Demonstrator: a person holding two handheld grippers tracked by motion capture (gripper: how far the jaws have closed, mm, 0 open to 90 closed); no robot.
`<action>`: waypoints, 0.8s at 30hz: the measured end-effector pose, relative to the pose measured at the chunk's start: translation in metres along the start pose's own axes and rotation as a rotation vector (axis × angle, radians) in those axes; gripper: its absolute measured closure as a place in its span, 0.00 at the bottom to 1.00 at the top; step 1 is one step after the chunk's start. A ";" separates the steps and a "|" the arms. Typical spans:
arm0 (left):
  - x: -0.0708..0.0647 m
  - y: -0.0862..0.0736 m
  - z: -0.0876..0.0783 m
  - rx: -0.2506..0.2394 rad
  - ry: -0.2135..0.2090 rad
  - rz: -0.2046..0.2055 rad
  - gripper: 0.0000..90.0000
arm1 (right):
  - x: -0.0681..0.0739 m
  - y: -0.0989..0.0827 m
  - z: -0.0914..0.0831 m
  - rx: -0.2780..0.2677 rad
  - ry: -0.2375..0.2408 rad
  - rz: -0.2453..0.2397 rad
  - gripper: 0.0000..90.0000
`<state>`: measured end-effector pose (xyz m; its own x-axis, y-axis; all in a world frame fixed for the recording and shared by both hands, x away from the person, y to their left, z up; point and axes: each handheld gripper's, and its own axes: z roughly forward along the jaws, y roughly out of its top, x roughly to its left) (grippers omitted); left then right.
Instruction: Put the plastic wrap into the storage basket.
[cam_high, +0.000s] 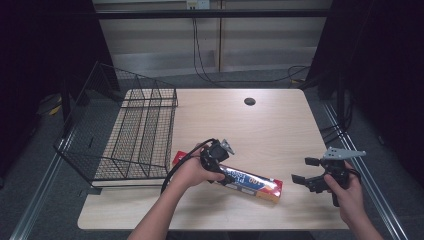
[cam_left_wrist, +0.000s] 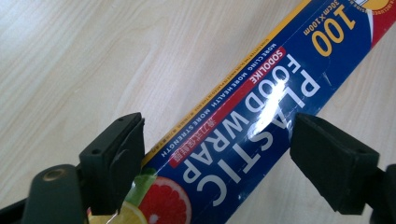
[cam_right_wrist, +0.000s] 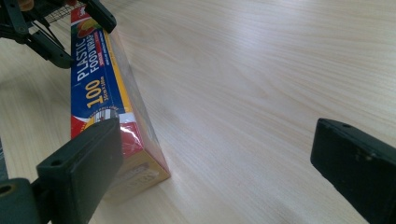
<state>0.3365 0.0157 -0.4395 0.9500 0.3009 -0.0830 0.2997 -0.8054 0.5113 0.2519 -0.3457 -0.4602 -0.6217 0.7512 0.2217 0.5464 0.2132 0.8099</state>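
A long blue and red box of plastic food wrap (cam_high: 252, 183) lies flat on the wooden table (cam_high: 270, 130), near its front edge. My left gripper (cam_high: 220, 171) hovers over the box's left half, open. In the left gripper view, the jaws straddle the box (cam_left_wrist: 243, 116), one on each side; the left gripper (cam_left_wrist: 217, 140) holds nothing. My right gripper (cam_high: 300, 169) is open just right of the box's red end. In the right gripper view the box (cam_right_wrist: 98, 88) runs away behind the left jaw, the right gripper (cam_right_wrist: 217, 140) is empty, and the left gripper (cam_right_wrist: 46, 28) is at the top left.
A black wire basket (cam_high: 135, 130) lies on its side at the table's left, its mouth facing right toward the box. A dark cable hole (cam_high: 249, 101) sits in the table's far middle. Bare wood spreads between the box and the far edge.
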 end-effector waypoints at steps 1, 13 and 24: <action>-0.001 -0.002 0.001 -0.020 -0.004 -0.011 0.21 | 0.000 0.000 0.000 -0.003 0.003 0.002 0.03; 0.000 -0.001 0.017 -0.003 -0.062 0.048 0.07 | -0.001 -0.001 0.000 -0.003 0.008 0.011 0.03; -0.003 0.004 0.020 0.119 0.031 0.022 0.28 | -0.003 -0.001 0.000 -0.007 0.005 0.021 0.03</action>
<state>0.3370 0.0011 -0.4543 0.9539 0.2967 -0.0453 0.2887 -0.8663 0.4077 0.2528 -0.3486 -0.4619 -0.6133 0.7520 0.2415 0.5553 0.1931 0.8089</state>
